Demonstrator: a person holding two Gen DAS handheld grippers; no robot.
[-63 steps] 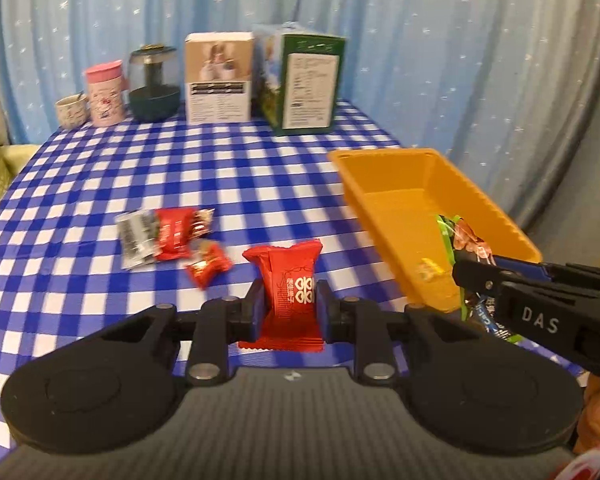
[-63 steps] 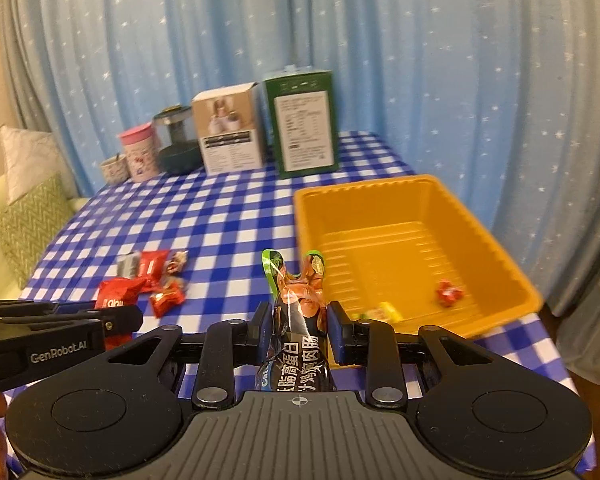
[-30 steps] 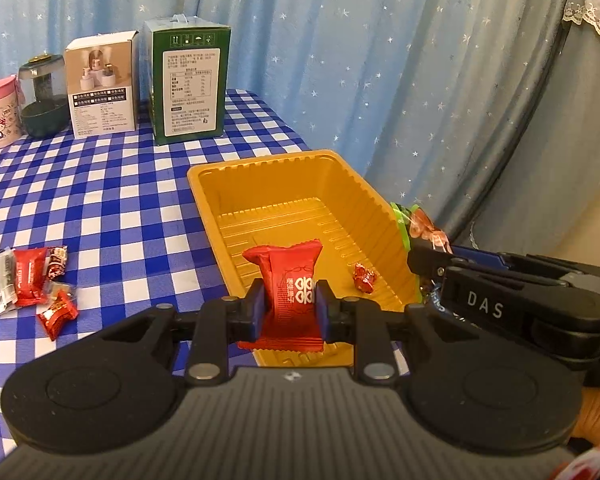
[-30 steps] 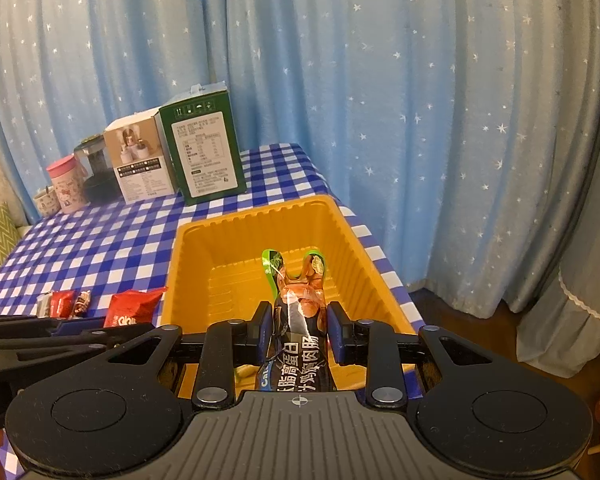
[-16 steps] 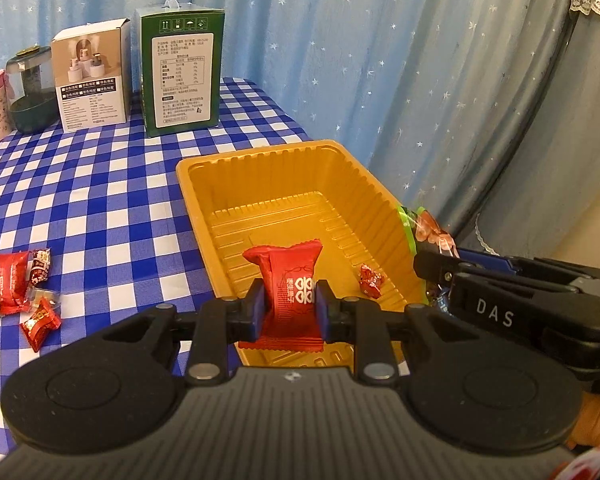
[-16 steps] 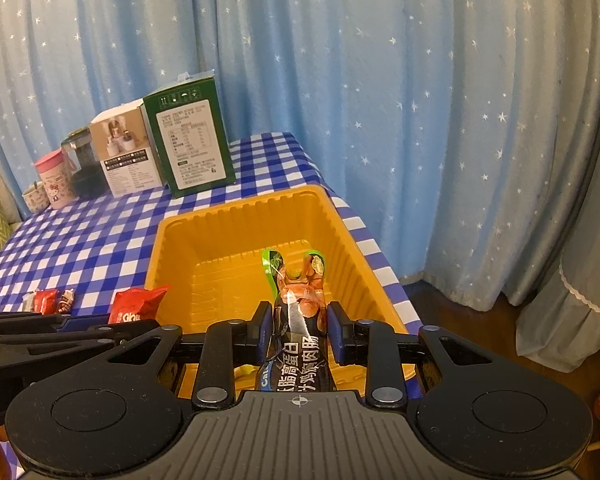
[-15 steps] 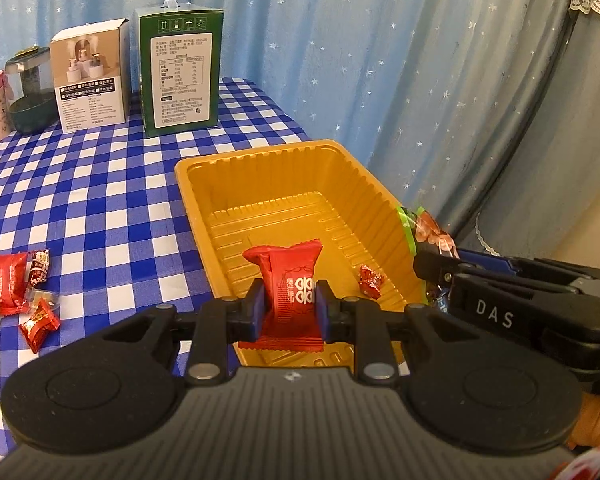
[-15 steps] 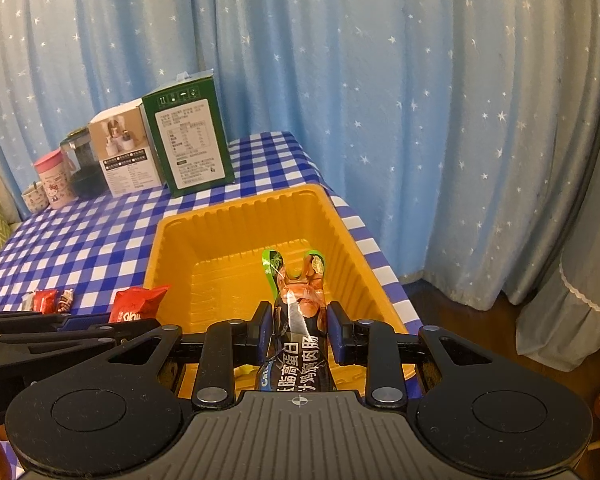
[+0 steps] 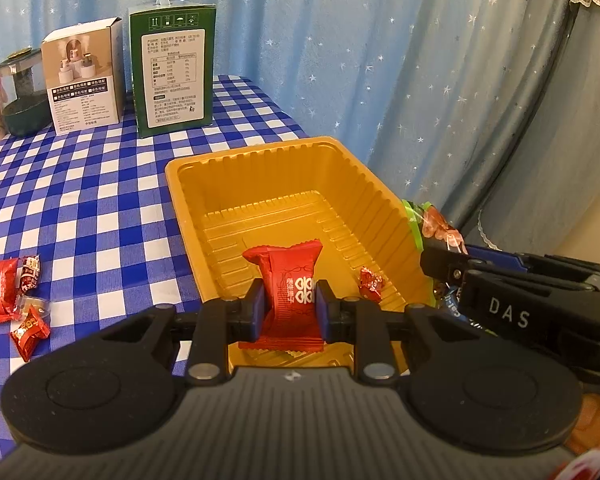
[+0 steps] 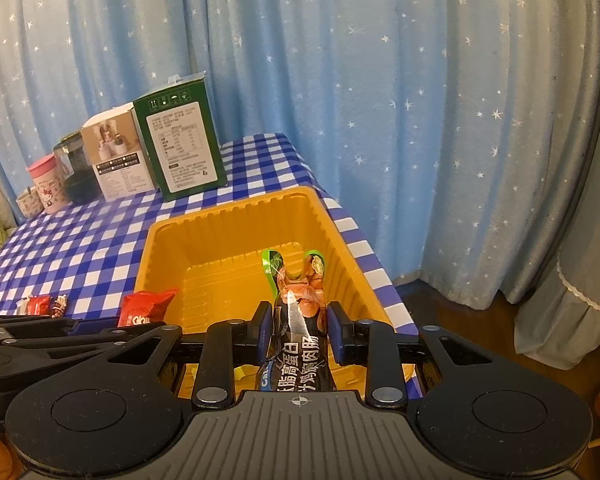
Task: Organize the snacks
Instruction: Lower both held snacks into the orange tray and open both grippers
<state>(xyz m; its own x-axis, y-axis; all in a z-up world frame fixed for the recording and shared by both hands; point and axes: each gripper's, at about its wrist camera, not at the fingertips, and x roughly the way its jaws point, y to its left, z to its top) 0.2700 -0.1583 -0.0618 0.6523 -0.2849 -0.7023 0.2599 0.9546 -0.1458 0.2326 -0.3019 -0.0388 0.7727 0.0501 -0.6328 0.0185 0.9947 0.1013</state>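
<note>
The yellow tray (image 9: 384, 200) now fills the middle of both wrist views, where two seconds ago it sat off to one side with the checked tablecloth (image 9: 80, 184) in front. Both hands have swung across from the pile of loose snacks (image 9: 8, 296) to the tray, and over the last half second they have all but stopped above it.

The right gripper (image 10: 298, 334) is clenched on a long dark sausage pack (image 10: 296, 320) with a green top, held upright over the near end of the tray. The left gripper (image 9: 290, 312) is clamped on a red snack packet (image 9: 290, 284), also poised above the tray floor (neither grip has loosened at all).

Inside the tray lie one small red candy (image 9: 370, 282) and a scrap of yellow wrapper (image 10: 240, 372) near the front wall, so the sorting looks barely begun. The carry seems finished; my judgement is that letting go of both packets comes next, while several sweets wait on the cloth to the left.
</note>
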